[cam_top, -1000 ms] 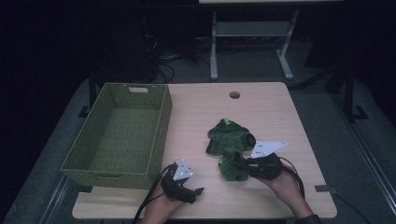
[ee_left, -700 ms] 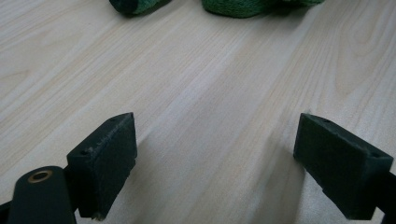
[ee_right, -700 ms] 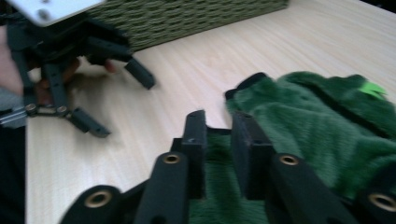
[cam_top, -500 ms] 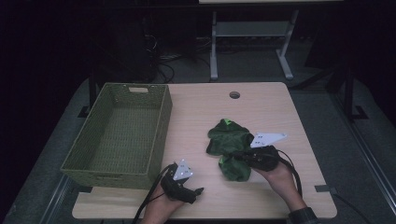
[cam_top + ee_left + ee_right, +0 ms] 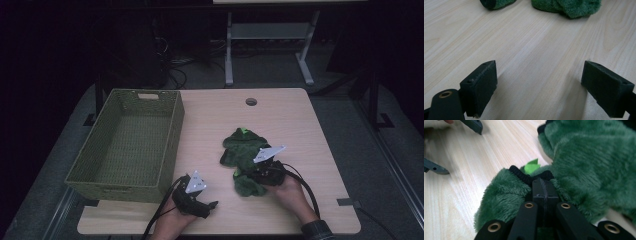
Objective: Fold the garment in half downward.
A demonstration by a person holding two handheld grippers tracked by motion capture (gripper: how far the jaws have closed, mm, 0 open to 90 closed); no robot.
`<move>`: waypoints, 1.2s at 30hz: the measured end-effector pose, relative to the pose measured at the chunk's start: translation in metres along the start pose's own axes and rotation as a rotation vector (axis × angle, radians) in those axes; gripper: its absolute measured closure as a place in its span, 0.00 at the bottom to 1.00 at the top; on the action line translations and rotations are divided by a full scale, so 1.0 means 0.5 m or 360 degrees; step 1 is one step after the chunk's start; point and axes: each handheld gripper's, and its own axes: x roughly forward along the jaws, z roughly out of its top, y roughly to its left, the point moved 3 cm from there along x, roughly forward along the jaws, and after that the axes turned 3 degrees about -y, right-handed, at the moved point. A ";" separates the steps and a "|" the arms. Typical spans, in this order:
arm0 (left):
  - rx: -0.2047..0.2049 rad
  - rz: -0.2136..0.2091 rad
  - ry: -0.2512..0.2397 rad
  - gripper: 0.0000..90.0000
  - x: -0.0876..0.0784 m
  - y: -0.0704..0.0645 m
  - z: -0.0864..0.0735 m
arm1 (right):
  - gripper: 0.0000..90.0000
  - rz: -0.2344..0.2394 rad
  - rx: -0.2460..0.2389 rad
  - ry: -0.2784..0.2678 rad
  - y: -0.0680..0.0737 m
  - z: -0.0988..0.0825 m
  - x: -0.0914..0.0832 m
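Green plush toy [image 5: 245, 162] lies on the wooden table [image 5: 300, 125], to the right of the woven basket, with the right gripper [image 5: 256, 176] at its near end. Seen from the right gripper view, the two black jaws have just been closing and now meet pad to pad, pinching the toy's [image 5: 584, 170] furry edge beside a black ribbed cuff [image 5: 521, 175] and a small bright green felt tab [image 5: 532, 166]. That pinch is hidden in the high view, where the gripper's grey three-cornered plate [image 5: 268, 153] covers the jaws.

The right gripper view also catches two dark jaw tips of the other tool at its upper left, apart from the toy.

From the left gripper view, the left gripper [image 5: 539, 87] is released: its jaws stand wide apart over bare tabletop [image 5: 524, 50] with nothing between them, and the toy [image 5: 569, 7] sits well beyond them at the top edge.

The high view alone gives the layout. The basket [image 5: 172, 125], olive green and rectangular with a handle slot in its far wall, sits on the table's left side and holds nothing. The left gripper [image 5: 207, 206] rests just past the basket's near right corner, low on the table, held by a hand coming in from the bottom edge. The right hand [image 5: 290, 192] comes in from the bottom too, to the right of the basket, angled toward the toy, with a dark cable [image 5: 305, 185] looping behind it.
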 end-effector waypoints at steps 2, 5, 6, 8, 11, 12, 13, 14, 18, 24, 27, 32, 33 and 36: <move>0.0004 -0.0005 0.0001 0.14 0.000 0.001 0.000 | 1.00 -0.0007 0.0033 0.0019 0.001 -0.002 -0.002; 0.0006 -0.0007 0.0002 0.14 0.000 0.001 0.000 | 1.00 -0.0022 0.0027 0.0020 0.003 -0.003 -0.001; 0.0006 -0.0007 0.0001 0.14 0.000 0.001 0.000 | 1.00 -0.0025 0.0026 0.0017 0.003 -0.003 -0.001; 0.0007 -0.0008 0.0002 0.14 0.000 0.001 0.000 | 1.00 -0.0028 0.0016 -0.0011 0.003 -0.003 -0.002; 0.0007 -0.0008 0.0002 0.14 0.000 0.001 0.000 | 0.98 -0.0045 0.0003 -0.0054 0.005 -0.003 -0.010; 0.0012 -0.0006 0.0003 0.14 -0.001 0.002 0.000 | 0.97 -0.0052 0.0001 -0.0056 0.006 -0.002 -0.013; 0.0011 -0.0006 0.0003 0.14 0.000 0.002 0.000 | 0.93 -0.0068 -0.0014 -0.0065 0.006 0.000 -0.017; 0.0013 -0.0005 0.0003 0.14 -0.001 0.002 0.000 | 0.91 -0.0077 -0.0016 -0.0087 0.007 0.002 -0.023; 0.0014 -0.0005 0.0004 0.14 -0.001 0.002 0.000 | 0.81 -0.0096 -0.0002 -0.0152 0.007 0.010 -0.043; 0.0008 -0.0007 0.0004 0.14 0.001 0.004 0.003 | 0.66 -0.0111 0.0041 -0.0231 -0.002 0.023 -0.067; -0.0009 -0.0018 0.0032 0.15 0.003 0.007 0.010 | 0.62 -0.0118 0.0053 -0.0270 -0.011 0.028 -0.072; -0.0022 -0.0017 0.0038 0.15 0.001 0.016 0.029 | 0.58 -0.0119 0.0081 -0.0255 -0.023 0.033 -0.078; -0.0024 -0.0012 0.0032 0.15 0.001 0.019 0.033 | 0.57 -0.0120 0.0085 -0.0251 -0.026 0.035 -0.080; -0.0048 -0.0030 0.0025 0.16 0.001 0.029 0.048 | 0.56 -0.0125 0.0090 -0.0273 -0.038 0.042 -0.086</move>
